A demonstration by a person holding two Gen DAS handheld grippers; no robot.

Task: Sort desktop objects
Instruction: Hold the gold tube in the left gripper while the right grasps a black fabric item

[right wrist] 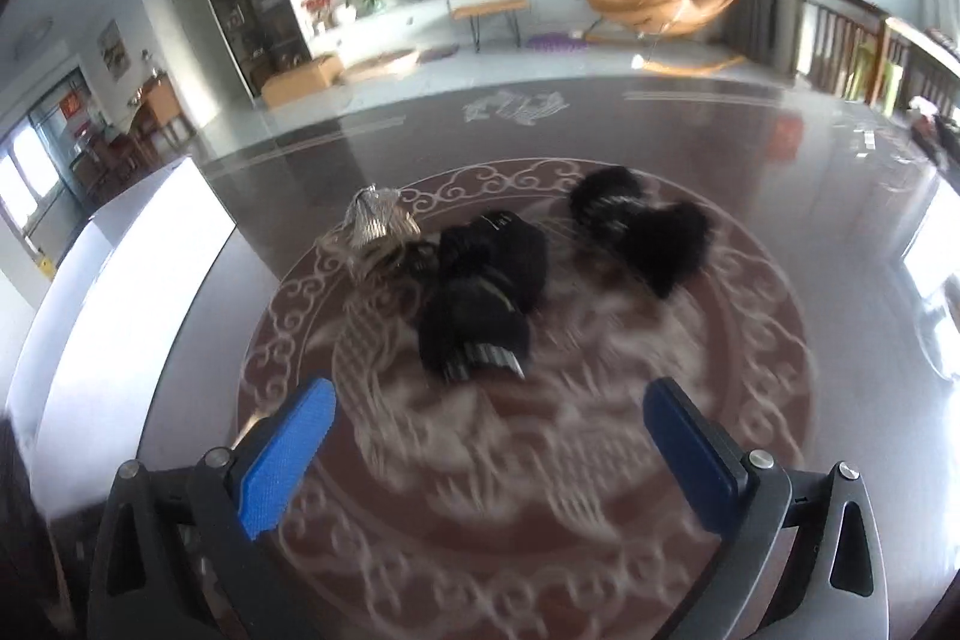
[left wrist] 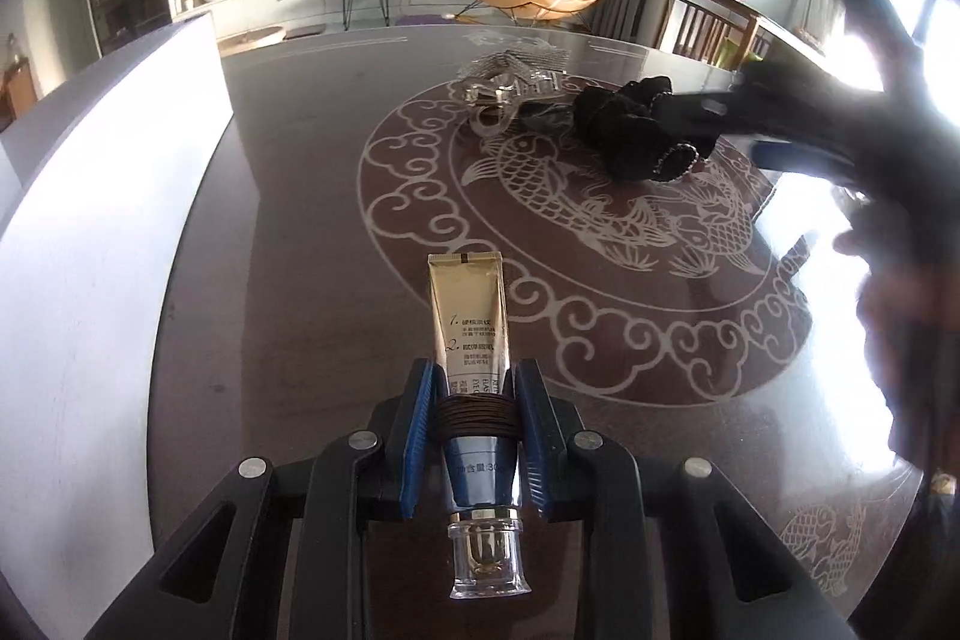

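Note:
My left gripper [left wrist: 474,379] is shut on a gold cosmetic tube [left wrist: 471,316] with a brown hair tie wound round it and a clear cap toward the camera, held above the dark table. My right gripper [right wrist: 489,409] is open and empty above the table's fish pattern, in front of a black hair clip [right wrist: 480,304]. A black fluffy scrunchie [right wrist: 648,229] lies behind it to the right, and a silver hair clip [right wrist: 378,220] to the left. In the left wrist view the black hair items [left wrist: 636,124] and silver clip [left wrist: 510,76] lie far ahead, with the blurred right gripper over them.
A white box [left wrist: 114,196] stands along the table's left side; it also shows in the right wrist view [right wrist: 138,268]. The round dark table [right wrist: 780,196] has a pale carp pattern. A living room with chairs lies beyond.

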